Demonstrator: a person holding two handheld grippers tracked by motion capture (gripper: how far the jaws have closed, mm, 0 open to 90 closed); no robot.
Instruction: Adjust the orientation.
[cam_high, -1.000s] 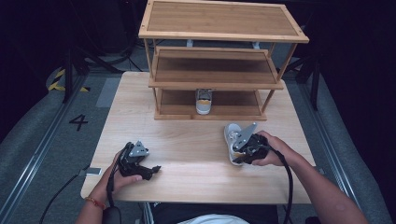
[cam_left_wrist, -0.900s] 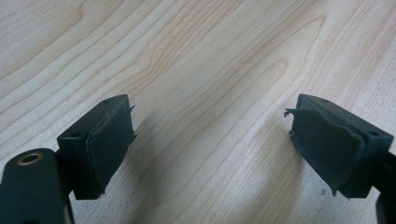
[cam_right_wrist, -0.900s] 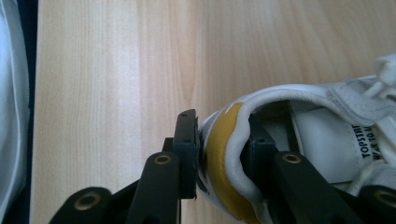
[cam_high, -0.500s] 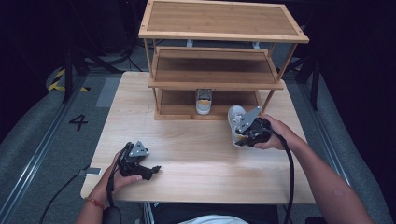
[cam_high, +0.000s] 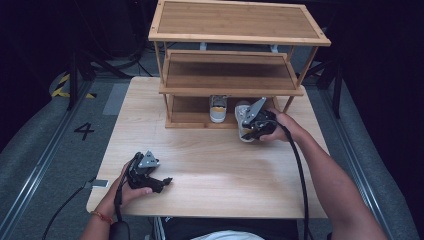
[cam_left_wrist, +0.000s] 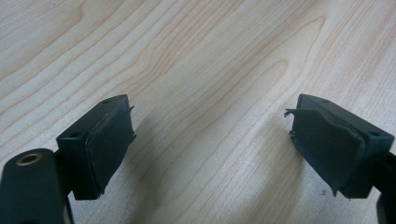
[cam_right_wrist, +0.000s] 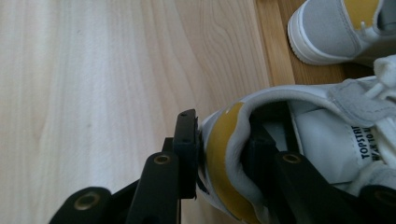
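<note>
In front of you a pale wooden table (cam_high: 210, 165) takes up the middle of the high view, its grain running across the lower half of the frame. A three-tier wooden rack (cam_high: 235, 60) stands on it toward the top centre. On the rack's lowest shelf, just left of centre, you can see a grey and white shoe (cam_high: 218, 108) with a yellow patch. At the left edge, grey floor (cam_high: 45, 150) carries a painted number 4 (cam_high: 84, 131), with yellow-black tape (cam_high: 62, 86) above it.
</note>
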